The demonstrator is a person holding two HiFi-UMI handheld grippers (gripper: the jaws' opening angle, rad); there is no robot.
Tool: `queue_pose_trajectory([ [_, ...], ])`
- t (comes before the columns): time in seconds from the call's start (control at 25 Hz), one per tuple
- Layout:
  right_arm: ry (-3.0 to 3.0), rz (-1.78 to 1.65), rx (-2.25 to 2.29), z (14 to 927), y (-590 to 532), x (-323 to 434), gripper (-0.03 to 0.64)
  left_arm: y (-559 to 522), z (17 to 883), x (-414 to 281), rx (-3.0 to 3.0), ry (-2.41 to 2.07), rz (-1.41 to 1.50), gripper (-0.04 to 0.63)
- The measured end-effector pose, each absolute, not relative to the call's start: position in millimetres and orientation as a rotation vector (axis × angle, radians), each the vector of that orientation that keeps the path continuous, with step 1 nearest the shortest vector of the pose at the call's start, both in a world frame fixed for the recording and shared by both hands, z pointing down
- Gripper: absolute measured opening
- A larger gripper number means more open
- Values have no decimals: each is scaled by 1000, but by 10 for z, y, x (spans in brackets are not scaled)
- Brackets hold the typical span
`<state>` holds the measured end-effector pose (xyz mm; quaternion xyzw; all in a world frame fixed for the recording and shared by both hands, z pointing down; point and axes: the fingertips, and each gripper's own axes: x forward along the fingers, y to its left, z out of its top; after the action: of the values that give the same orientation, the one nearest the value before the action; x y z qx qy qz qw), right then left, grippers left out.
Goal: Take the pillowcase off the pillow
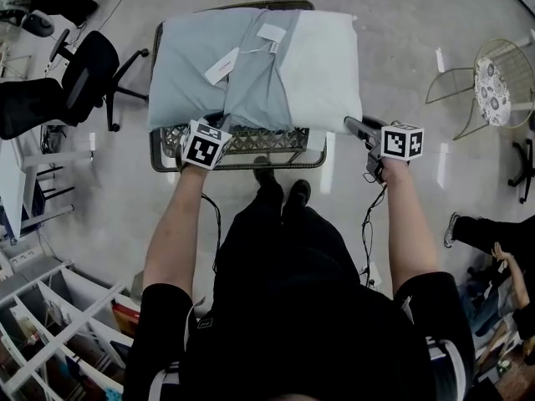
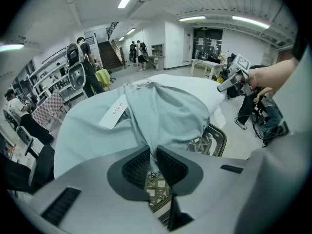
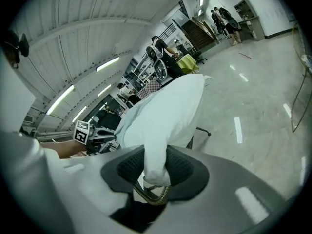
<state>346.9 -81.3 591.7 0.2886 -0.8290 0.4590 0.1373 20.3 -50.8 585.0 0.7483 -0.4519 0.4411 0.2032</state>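
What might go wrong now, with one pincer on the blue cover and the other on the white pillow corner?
The left gripper pinches only a thin fold of the pillowcase; a hard pull might slip it free. The right gripper holds just a corner of the pillow; if that slips, the pillow may follow the case off the woven stand, which it overhangs.

A black office chair (image 1: 88, 73) stands left of the cane-woven seat (image 1: 251, 141), a wire chair (image 1: 493, 90) well to its right.
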Motion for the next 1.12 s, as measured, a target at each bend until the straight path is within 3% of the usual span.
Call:
queue_pose_trajectory([
  [0.08,-2340,1304,866,6005,-792,3497,158,-443,5832,200,2091,-1268,1209,86],
  [0.24,-2258,1227,979,6031,-795,3584,210,-398,5822,-47,2023,-1338,1138,92],
  [0.4,-2216,1074,1116,5858,-821,3603,212,-422,6015,-221,1980,-1301,1165,105],
  [0.56,-2177,862,1045,5765,-795,3159,254,-468,6177,-213,2001,-1231,1213,195],
  [0.64,-2124,681,972,5780,-784,2881,295,-522,6243,-243,2017,-1227,1248,196],
  [0.96,-1933,170,680,5874,-616,2191,328,-611,6303,-273,2182,-1123,1376,196],
  [1.12,-1729,-45,541,6232,-626,2243,385,-632,6306,-280,2220,-1019,1372,73],
])
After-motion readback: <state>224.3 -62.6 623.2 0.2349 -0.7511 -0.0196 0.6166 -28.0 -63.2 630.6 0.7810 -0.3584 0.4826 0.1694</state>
